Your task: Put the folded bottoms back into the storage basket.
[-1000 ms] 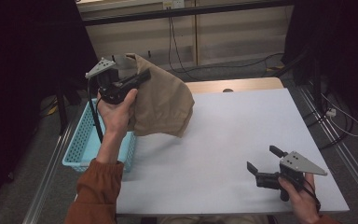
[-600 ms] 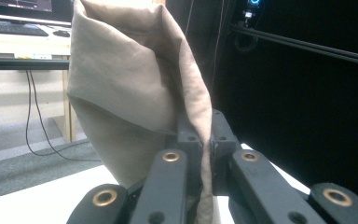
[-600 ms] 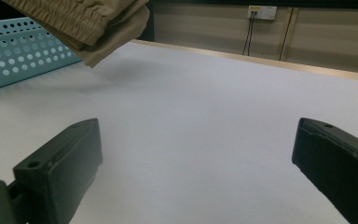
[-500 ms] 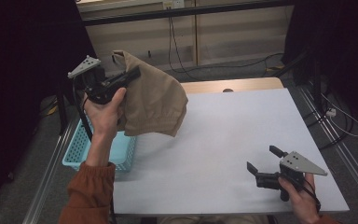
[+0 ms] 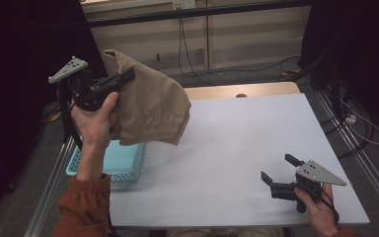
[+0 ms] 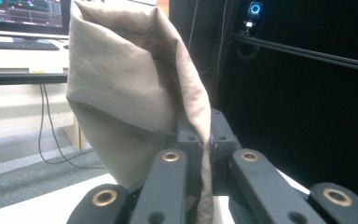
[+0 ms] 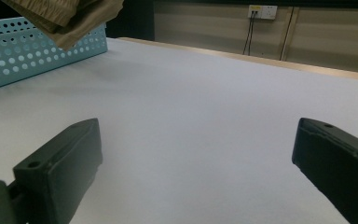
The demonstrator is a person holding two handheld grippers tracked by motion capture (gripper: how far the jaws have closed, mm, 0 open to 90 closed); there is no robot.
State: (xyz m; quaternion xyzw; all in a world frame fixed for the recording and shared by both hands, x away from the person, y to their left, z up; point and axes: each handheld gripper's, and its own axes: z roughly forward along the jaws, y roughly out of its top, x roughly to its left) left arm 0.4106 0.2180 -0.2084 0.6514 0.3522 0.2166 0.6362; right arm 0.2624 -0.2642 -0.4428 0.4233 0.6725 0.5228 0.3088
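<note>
White table [image 5: 237, 148], tan cloth [image 5: 150, 106] pinched aloft in left tool [image 5: 121, 79].

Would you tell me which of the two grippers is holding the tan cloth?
The left gripper, raised above the blue basket, is clamped on the tan cloth. The right gripper stands open over the table with nothing between its jaws.

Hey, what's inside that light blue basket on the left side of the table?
The basket shows bare blue floor where it is visible. The tan cloth hanging from the left claw and that hand cover its far part.
</note>
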